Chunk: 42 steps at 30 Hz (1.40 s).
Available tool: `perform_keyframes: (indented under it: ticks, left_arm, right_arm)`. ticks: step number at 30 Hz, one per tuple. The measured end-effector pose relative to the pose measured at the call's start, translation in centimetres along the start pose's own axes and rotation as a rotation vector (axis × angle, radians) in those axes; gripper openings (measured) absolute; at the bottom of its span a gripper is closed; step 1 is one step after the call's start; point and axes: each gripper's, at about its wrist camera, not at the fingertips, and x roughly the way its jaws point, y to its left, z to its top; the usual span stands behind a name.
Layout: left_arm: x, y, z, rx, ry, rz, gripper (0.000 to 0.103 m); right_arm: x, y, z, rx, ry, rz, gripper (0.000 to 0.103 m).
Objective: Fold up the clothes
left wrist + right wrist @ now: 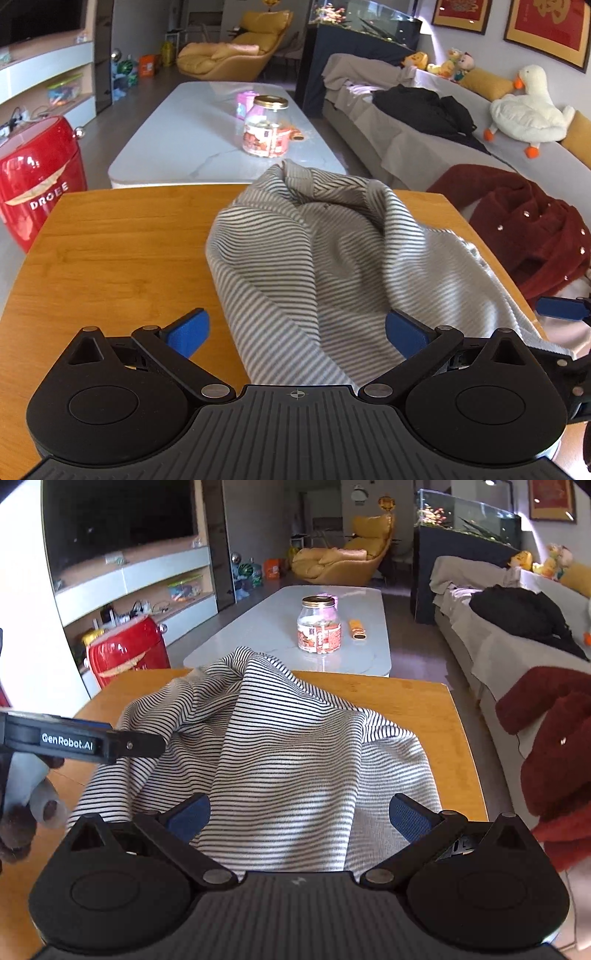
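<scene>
One striped garment (317, 254), soft knit with thin dark and pale stripes, lies bunched in rounded folds on the bench (110, 251), toward its right half; its near edge hangs over the front. Bench is warm wood with visible grain and rounded corners. Left tongs (297, 330) spread wide, blue-padded fingers either side of the cloth's near fold, pinching nothing. Right tongs (300, 814) likewise spread, cloth lying between the pads, not gripped. Beyond: one pale marble-look coffee table (177, 140) carrying one glass jar (265, 126) with a gold lid. One glossy red case (35, 177) on the floor to the left. Grey sofa (413, 144) to the right, holding one fuzzy dark-red coat (517, 229), one black garment (424, 107), one white plush goose (532, 110)
</scene>
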Motion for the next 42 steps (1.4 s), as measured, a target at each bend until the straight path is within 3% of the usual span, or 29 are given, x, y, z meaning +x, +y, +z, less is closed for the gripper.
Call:
perform_keyframes:
  ticks: [5, 7, 8, 14, 16, 19, 23, 25, 27, 30, 32, 36, 39, 42]
  left_arm:
    - [2.8, 1.9, 1.6, -0.092, 0.054, -0.056, 0.100]
    - [3.7, 2.7, 2.2, -0.128, 0.069, -0.067, 0.078]
    - [4.1, 3.1, 2.5, -0.146, 0.076, -0.070, 0.062]
    - [4.9, 4.7, 3.0, -0.142, 0.101, -0.128, 0.056]
    - [4.9, 5.1, 2.9, -0.158, 0.112, -0.140, 0.060]
    - [5.1, 5.4, 2.8, -0.178, 0.124, -0.153, 0.080]
    - [5.4, 5.7, 2.6, -0.204, 0.141, -0.171, 0.103]
    - [5.4, 5.9, 2.7, -0.227, 0.153, -0.172, 0.103]
    - [5.5, 6.2, 2.9, -0.261, 0.172, -0.175, 0.103]
    - [5.6, 6.7, 3.2, -0.309, 0.200, -0.181, 0.103]
    - [5.6, 6.9, 3.3, -0.325, 0.212, -0.185, 0.103]
    - [5.1, 6.6, 2.9, -0.293, 0.228, -0.183, 0.103]
    - [4.6, 6.3, 2.5, -0.265, 0.252, -0.181, 0.103]
    - [4.4, 6.2, 2.4, -0.249, 0.263, -0.180, 0.103]
  right_arm:
    - [4.2, -0.8, 1.1, 0.053, 0.083, 0.042, 0.103]
    - [5.1, -1.5, 1.4, 0.089, 0.097, 0.034, 0.103]
    - [5.3, -1.9, 1.4, 0.103, 0.106, 0.034, 0.103]
    - [5.8, -2.9, 0.9, 0.132, 0.152, 0.054, 0.103]
    - [5.8, -2.8, 0.8, 0.119, 0.156, 0.052, 0.103]
    - [5.8, -2.3, 0.5, 0.116, 0.142, 0.028, 0.103]
    - [5.6, -0.7, 1.0, -0.007, 0.168, 0.031, 0.103]
    - [4.3, 0.1, 1.8, -0.053, 0.070, 0.021, 0.094]
    - [3.1, 1.5, 2.7, -0.118, -0.065, -0.041, 0.088]
    - [3.9, 3.1, 3.9, -0.112, -0.129, -0.042, 0.059]
    - [5.4, 4.2, 4.4, -0.113, -0.135, -0.055, 0.059]
    - [9.2, 5.9, 4.4, -0.242, -0.155, -0.199, 0.058]
    - [9.6, 5.2, 5.1, -0.290, -0.146, -0.203, 0.015]
    - [8.0, 3.4, 6.5, -0.346, -0.268, -0.364, 0.008]
